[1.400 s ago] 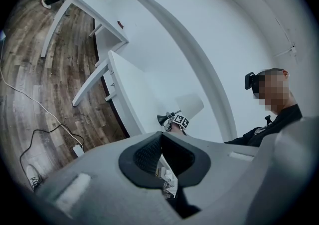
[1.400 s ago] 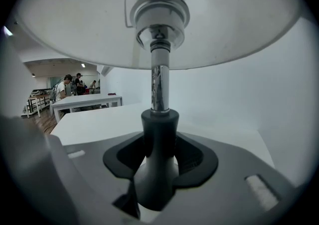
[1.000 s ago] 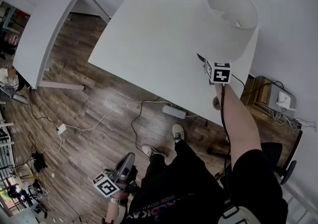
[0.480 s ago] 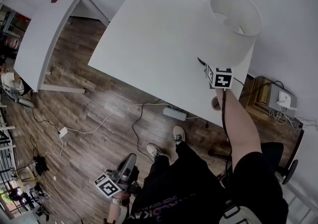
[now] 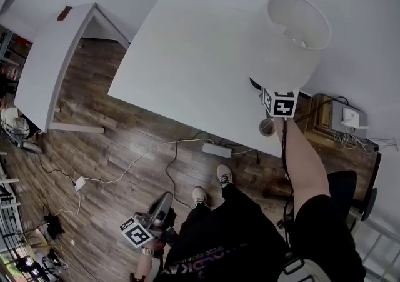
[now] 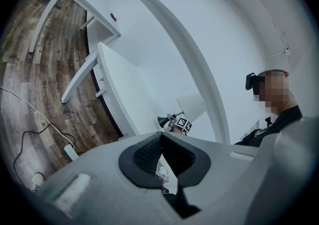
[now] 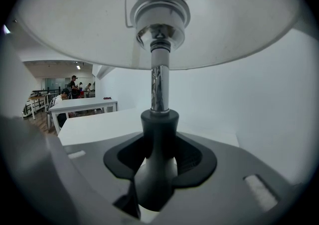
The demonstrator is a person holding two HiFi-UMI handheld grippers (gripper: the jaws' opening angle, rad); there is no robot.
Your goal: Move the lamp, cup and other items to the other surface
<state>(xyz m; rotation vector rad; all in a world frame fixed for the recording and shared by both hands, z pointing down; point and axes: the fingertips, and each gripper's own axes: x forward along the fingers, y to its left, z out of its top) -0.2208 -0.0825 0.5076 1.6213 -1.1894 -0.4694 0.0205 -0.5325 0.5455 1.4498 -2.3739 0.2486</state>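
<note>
A lamp with a white shade [image 5: 294, 34] hangs over the near right corner of a big white table [image 5: 187, 62]. My right gripper [image 5: 261, 90] is shut on its black base neck [image 7: 158, 144], below a chrome stem [image 7: 159, 89] and the shade [image 7: 159, 19]. In the left gripper view the lamp [image 6: 192, 107] shows small and far off. Low beside the person's leg, over the wood floor, my left gripper [image 5: 164, 199] has its jaws [image 6: 160, 135] together with nothing between them. No cup is in view.
A second white table [image 5: 47, 55] stands at the left with a small reddish thing [image 5: 64, 13] on it. On the floor lie a power strip [image 5: 217, 149] and cables. A wooden box with a white device [image 5: 342, 118] and a dark chair [image 5: 362, 196] stand at the right.
The right gripper and the lamp have shifted a little up and to the right in the head view. The person's feet have stepped. The left gripper stays low.
</note>
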